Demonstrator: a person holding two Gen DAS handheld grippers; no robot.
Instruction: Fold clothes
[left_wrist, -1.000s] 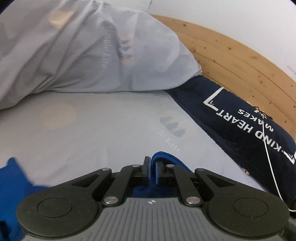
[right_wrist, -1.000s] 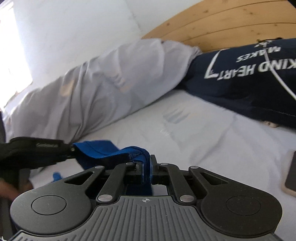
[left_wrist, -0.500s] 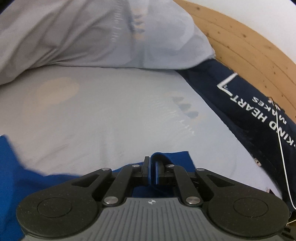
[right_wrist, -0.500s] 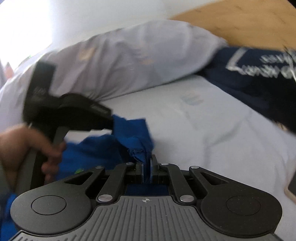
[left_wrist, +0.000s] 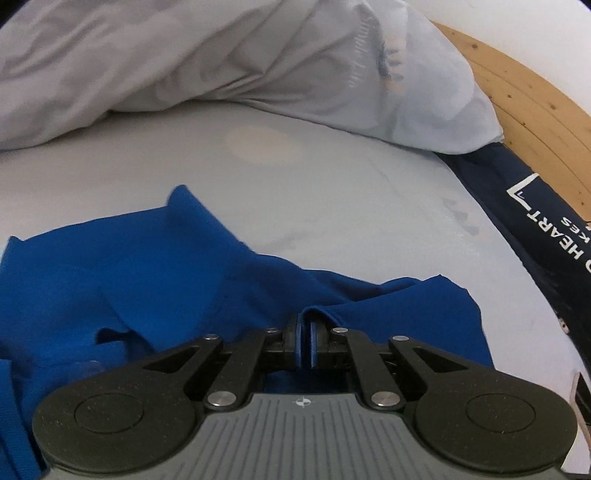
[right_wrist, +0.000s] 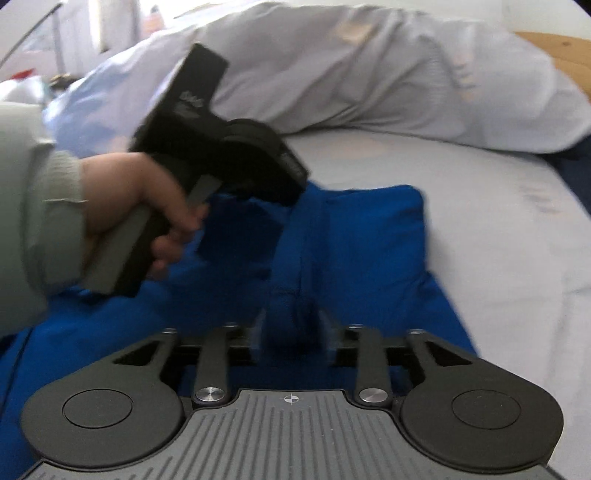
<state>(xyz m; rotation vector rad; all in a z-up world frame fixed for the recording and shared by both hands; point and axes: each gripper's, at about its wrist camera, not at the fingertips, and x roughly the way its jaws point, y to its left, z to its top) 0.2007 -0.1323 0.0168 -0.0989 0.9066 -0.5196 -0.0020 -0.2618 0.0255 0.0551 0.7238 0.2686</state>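
A: Your left gripper (left_wrist: 303, 345) was pinched down on a raised fold of the shirt (left_wrist: 155, 266), jaws nearly together with blue cloth between them. Your right gripper (right_wrist: 290, 334) had its jaws parted around a bunched ridge of the same shirt; the view was blurred, so you couldn't have said whether the pads gripped or only flanked it.

B: And the shirt itself?

A: It lay spread on the bed (left_wrist: 332, 192), rumpled, just ahead of both tools, with one edge turned up toward the duvet (left_wrist: 221, 66).

B: What could have gone wrong from there?

A: If your right jaws were loose, that ridge could have slid out when you pulled, and the fold would have come down crooked. Your left pinch held only a narrow tuck, so a sharp tug might have stripped it free or dragged the whole shirt along instead of folding it. Thin knit like that likely slips easily.

B: Anything in your way?

A: From the right wrist, your left hand (right_wrist: 140, 206) and its tool crossed over the shirt's near-left part, so the two tools could have knocked together. To the right, a phone (left_wrist: 581, 398) lay at the bed's edge. Farther off, the duvet was heaped across the back, a navy pillow (left_wrist: 546, 229) lay against the headboard (left_wrist: 535, 110), well apart from the shirt.
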